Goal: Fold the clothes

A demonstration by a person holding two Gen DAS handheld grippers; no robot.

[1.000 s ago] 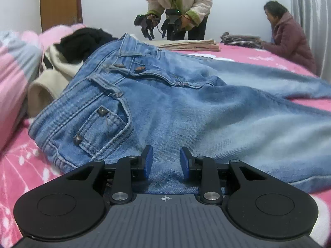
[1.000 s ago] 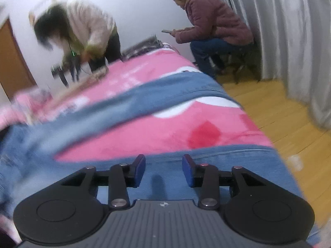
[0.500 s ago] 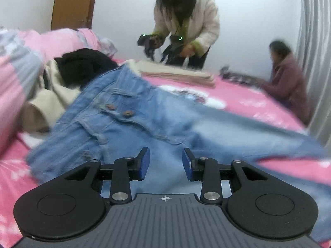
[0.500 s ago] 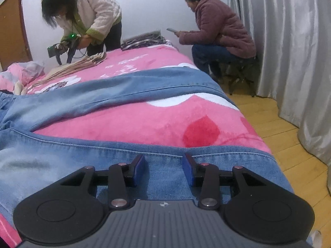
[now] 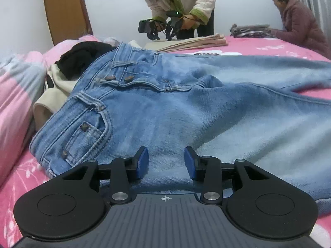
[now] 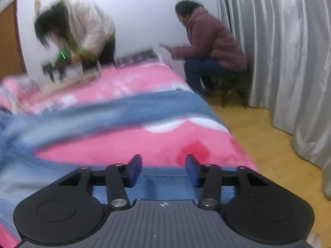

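A pair of light blue jeans (image 5: 186, 107) lies spread over the pink bed, waistband to the left, legs running off to the right. My left gripper (image 5: 166, 161) hovers over the near hip, just right of the front pocket; its jaws are opening and the blue pads stand apart with only flat denim below them. In the blurred right wrist view, my right gripper (image 6: 163, 170) sits over the near jeans leg (image 6: 62, 177) at its hem end. Its jaws are opening too, with nothing pinched between the pads. The far jeans leg (image 6: 124, 111) crosses the blanket beyond.
Black and cream clothes (image 5: 68, 66) pile up left of the waistband. A person (image 5: 182, 2) holding grippers bends over folded beige cloth (image 5: 194, 43) at the far side. Another person (image 6: 209, 47) sits past the bed corner. Bare wooden floor (image 6: 269, 144) and grey curtains (image 6: 279, 51) lie right.
Both grippers' pads have spread wider apart. The left wrist view swung up and came back over the jeans' hip. The right wrist view rolled and blurred, still over the hem.
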